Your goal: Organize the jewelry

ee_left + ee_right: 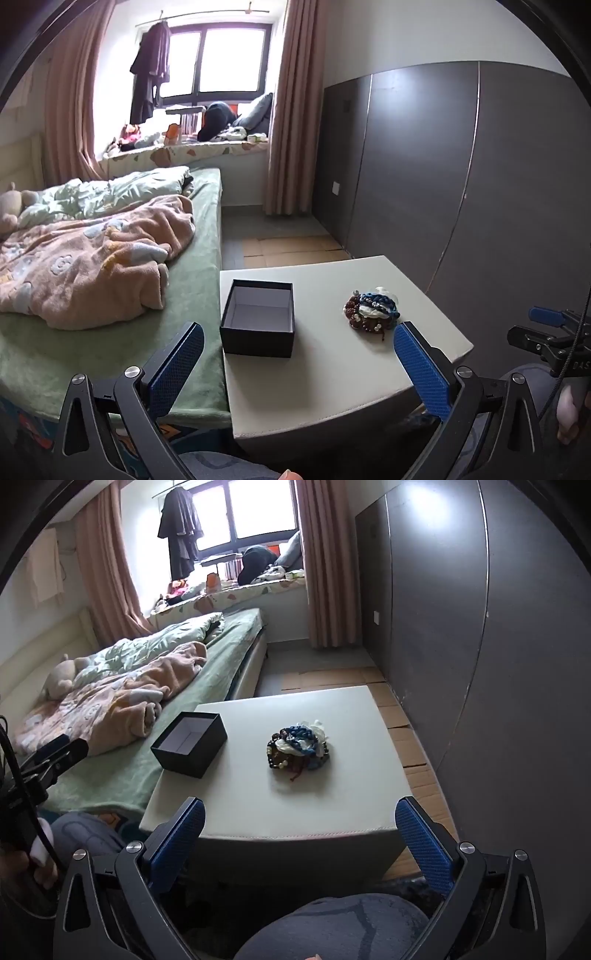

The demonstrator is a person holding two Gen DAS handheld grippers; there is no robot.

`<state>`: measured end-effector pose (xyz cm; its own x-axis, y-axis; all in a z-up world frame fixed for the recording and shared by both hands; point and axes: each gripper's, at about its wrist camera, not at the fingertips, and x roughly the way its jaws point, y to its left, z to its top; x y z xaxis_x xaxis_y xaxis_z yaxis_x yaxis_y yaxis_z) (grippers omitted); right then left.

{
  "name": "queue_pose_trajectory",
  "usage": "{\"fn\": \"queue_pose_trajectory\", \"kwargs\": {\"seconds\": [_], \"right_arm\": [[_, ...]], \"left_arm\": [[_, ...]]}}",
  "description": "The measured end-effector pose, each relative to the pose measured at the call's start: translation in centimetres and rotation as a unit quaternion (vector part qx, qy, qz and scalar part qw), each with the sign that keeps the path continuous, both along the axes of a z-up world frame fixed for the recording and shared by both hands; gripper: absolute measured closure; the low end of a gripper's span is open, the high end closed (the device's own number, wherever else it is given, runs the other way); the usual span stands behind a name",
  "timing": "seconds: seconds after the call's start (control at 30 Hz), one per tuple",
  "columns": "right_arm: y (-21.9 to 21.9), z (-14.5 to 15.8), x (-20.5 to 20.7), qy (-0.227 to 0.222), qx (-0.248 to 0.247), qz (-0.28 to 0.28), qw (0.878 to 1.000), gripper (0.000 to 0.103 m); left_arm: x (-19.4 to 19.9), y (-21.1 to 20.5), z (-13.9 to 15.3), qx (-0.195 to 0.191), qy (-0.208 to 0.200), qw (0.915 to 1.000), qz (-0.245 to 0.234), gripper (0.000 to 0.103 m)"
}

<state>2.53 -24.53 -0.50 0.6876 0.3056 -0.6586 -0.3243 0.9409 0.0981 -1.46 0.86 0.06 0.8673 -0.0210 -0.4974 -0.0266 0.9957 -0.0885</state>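
A tangled heap of blue, brown and white beaded bracelets (298, 746) lies mid-surface on the pale cushioned surface (332, 812); at its 9 o'clock, well apart, the open black cardboard box (189, 744) sits by the edge. Left gripper (299, 363) and right gripper (300, 840) gape wide, empty

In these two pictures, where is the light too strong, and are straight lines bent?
Left wrist view: the window is washed out white, and the wardrobe edges curve. Right wrist view: glare sits on the wardrobe top, and the table front edge bows.
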Motion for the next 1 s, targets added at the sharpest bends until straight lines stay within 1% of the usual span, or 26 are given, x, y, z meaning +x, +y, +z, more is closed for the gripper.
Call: {"fn": "queue_pose_trajectory", "kwargs": {"seconds": [0.13, 0.3, 0.8, 1.0], "right_arm": [[0.5, 0.2, -0.2, -0.001, -0.009, 0.001, 1.0, 0.0], [0.8, 0.1, -0.3, -0.001, -0.013, -0.001, 1.0, 0.0], [0.7, 0.0, 0.2, -0.004, -0.011, 0.001, 1.0, 0.0], [1.4, 0.4, -0.1, -0.017, -0.02, 0.0, 1.0, 0.0]], "left_arm": [[-0.1, -0.2, 0.2, 0.004, -0.004, 1.0, -0.001, 0.0], [-0.5, 0.0, 0.2, -0.004, -0.005, 1.0, 0.0, 0.0], [-0.8, 0.0, 0.6, -0.001, -0.013, 0.9999, -0.004, 0.0], [-0.6, 0.1, 0.7, -0.001, -0.015, 0.9999, -0.008, 0.0]]}}
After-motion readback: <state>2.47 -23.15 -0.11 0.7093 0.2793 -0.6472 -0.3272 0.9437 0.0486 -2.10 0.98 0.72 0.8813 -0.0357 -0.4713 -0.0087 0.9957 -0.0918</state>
